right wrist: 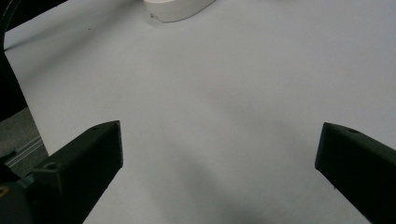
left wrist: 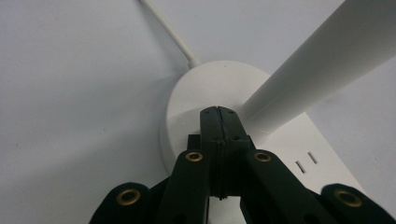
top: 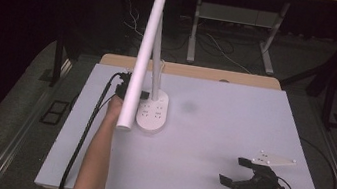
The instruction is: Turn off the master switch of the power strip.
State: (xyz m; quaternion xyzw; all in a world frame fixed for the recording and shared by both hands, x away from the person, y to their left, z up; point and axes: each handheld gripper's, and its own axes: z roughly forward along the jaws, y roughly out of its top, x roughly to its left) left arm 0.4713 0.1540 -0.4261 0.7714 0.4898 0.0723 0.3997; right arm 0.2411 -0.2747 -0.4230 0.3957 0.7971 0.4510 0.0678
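We see the lamp head hiding most of our left gripper (top: 124, 87), its jaws pressed together over the desk lamp base (top: 152, 114) near the tabletop's (top: 231, 134) far-left edge; our right gripper (top: 236, 171) gapes empty near the right-front corner

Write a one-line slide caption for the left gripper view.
Left gripper, jaws shut, tips over the white lamp base beside the lamp's stem.

1. Left gripper (left wrist: 219, 114): matte black jaws, ribbed pads, brass-ringed screw holes along the linkage arms.
2. Thick black cable (top: 83, 137) trails back from it.
3. Right gripper (top: 235, 171): black, blocky wedge-shaped jaws, grey three-cornered plate (top: 274, 160) on top with small dots.
4. Forearms bare, no sleeves.
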